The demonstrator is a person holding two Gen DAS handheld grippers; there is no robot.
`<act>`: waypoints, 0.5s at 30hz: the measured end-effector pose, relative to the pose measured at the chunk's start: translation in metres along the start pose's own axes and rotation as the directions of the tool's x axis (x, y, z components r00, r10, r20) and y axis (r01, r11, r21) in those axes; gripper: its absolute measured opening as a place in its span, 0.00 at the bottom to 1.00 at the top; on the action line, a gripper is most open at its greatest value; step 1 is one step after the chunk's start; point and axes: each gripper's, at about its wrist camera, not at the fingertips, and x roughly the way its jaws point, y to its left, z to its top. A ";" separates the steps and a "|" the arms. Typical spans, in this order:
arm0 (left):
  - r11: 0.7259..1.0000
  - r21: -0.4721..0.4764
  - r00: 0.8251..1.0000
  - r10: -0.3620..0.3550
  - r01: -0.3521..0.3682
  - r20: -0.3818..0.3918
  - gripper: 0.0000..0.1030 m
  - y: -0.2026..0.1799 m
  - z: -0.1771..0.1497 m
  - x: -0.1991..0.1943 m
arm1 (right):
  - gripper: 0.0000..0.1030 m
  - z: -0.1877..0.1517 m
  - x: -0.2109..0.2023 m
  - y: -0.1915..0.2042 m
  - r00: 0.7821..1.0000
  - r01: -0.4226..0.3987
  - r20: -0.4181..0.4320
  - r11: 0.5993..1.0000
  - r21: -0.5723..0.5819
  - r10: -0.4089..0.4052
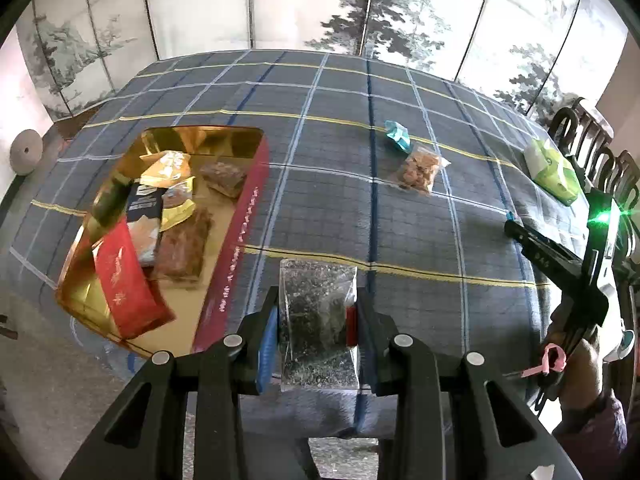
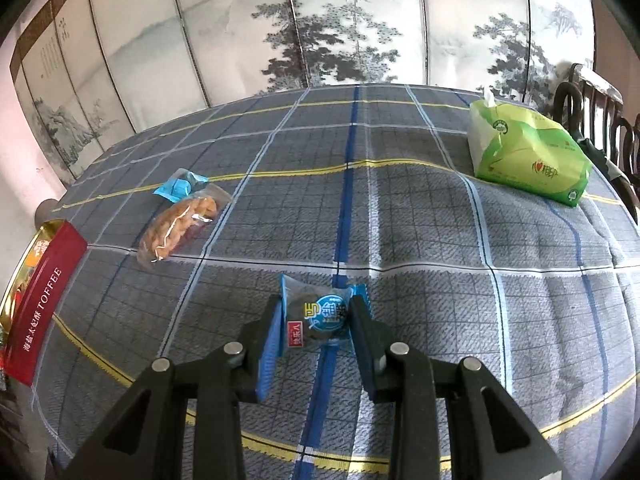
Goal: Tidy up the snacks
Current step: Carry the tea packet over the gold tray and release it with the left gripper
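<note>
The toffee tin (image 2: 38, 300) was cut off by the left edge of the right wrist view, its contents mostly hidden. The dark contents of the clear packet (image 1: 318, 320) could not be identified. The red packet (image 1: 126, 284) was blurred.

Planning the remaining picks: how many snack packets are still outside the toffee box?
4. Two lie on the tablecloth: the teal packet and the clear bag of fried snacks beside it. The left claw holds a dark-filled clear bag; the right claw holds a blue-labelled packet.

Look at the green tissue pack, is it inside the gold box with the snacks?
No, the green tissue pack lies on the checked tablecloth, far from the gold box.
</note>
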 end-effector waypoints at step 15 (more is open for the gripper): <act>0.999 -0.019 0.999 0.031 -0.031 0.014 0.30 0.028 -0.004 -0.005 | 0.32 -0.001 0.001 0.003 1.000 0.023 -0.002 1.000 -0.015 -0.023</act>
